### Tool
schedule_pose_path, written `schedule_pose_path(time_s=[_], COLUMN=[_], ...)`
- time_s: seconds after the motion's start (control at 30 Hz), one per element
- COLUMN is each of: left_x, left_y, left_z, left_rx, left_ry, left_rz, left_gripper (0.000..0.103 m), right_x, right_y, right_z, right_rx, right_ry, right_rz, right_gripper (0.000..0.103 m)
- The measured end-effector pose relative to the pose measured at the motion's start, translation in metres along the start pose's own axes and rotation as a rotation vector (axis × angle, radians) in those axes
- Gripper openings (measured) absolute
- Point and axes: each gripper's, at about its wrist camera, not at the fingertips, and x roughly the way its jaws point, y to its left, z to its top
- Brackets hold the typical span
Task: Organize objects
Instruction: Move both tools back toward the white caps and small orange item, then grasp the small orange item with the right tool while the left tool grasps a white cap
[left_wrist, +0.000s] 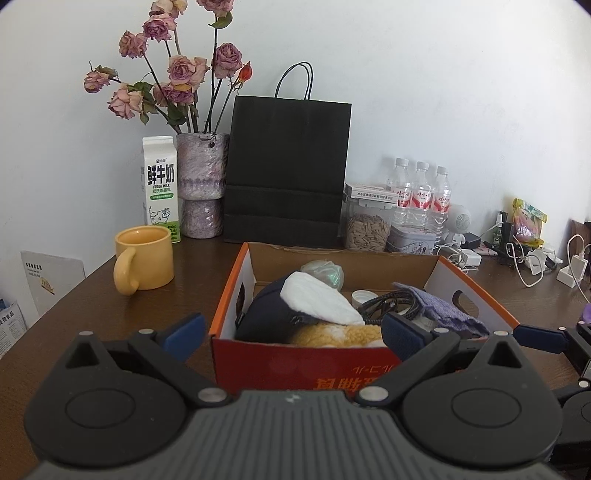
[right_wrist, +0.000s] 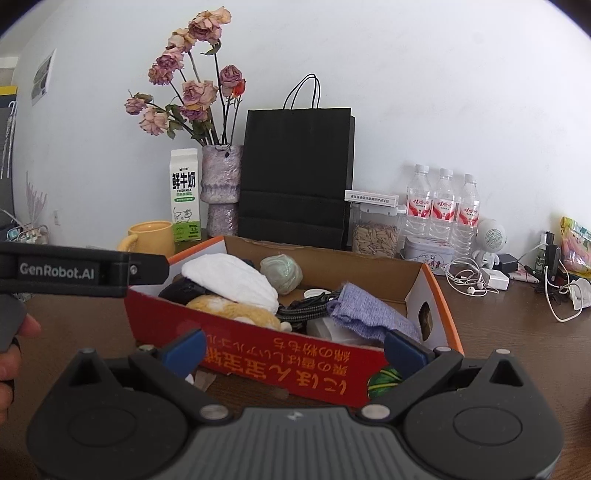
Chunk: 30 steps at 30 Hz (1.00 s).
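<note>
The red-and-orange cardboard box (right_wrist: 266, 354) sits open-topped near the front edge of the dark wooden counter (left_wrist: 92, 306), well in from either side. It looks light but floppy: thin corrugated walls that would buckle if pinched mid-span, so I'd take it by the short end walls, where an oval hand hole (right_wrist: 425, 315) is cut. Its long front face is glossy red with printed characters, the rim orange, the inside plain brown.

Inside, the load is soft and loose. A folded white cloth (right_wrist: 236, 280) lies over a dark rounded pouch (left_wrist: 269, 310) and a fuzzy yellow plush thing (right_wrist: 236, 314); all would squash and give under the pads, so a pinch on a raised fold seems safest. A lilac knitted cloth (right_wrist: 369, 314) drapes toward the right end, limp and easy to snag. A black braided cable (right_wrist: 306, 310) is coiled beside it, springy and likely to trail. A pale green crumpled ball (right_wrist: 281, 271) rests by the back wall, feather-light by the look of it.

The left hand-held gripper (left_wrist: 291, 332) hangs before the box with its blue pads spread apart and empty; the right hand-held gripper (right_wrist: 293, 350) likewise stands wide, gripping nothing.
</note>
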Motion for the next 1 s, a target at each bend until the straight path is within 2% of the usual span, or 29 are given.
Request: schedule_pose_path(time_s=[0.27, 0.5, 0.6, 0.8, 0.87, 0.93, 1.0], left_x=[-0.022, -0.034, -0.036, -0.038, -0.038, -0.037, -0.036], left_y=[0.014, 0.025, 0.03, 0.038, 0.039, 0.041, 0.042], left_z=[-0.017, -0.035, -0.043, -0.053, -0.055, -0.056, -0.058], left_rx=[-0.01, -0.012, -0.013, -0.01, -0.011, -0.012, -0.013], left_ry=[0.054, 0.107, 0.131, 0.159, 0.164, 0.172, 0.178], left_rz=[0.012, 0.023, 0.026, 0.034, 0.037, 0.039, 0.04], left_gripper=[0.103, 0.103, 0.103, 0.103, 0.103, 0.103, 0.103], right_x=[-0.018, -0.025, -0.024, -0.022, -0.022, -0.023, -0.023], right_y=[0.011, 0.019, 0.023, 0.03, 0.031, 0.033, 0.034], right_z=[-0.019, -0.041, -0.05, -0.057, -0.058, -0.059, -0.059], right_rx=[0.017, 0.015, 0.001, 0.004, 0.007, 0.001, -0.003], right_ry=[0.063, 0.154, 0.195, 0.233, 0.241, 0.243, 0.245], right_rz=[0.05, 0.087, 0.107, 0.131, 0.14, 0.143, 0.148], right_gripper=[0.103, 0.103, 0.099, 0.074, 0.057, 0.047, 0.041])
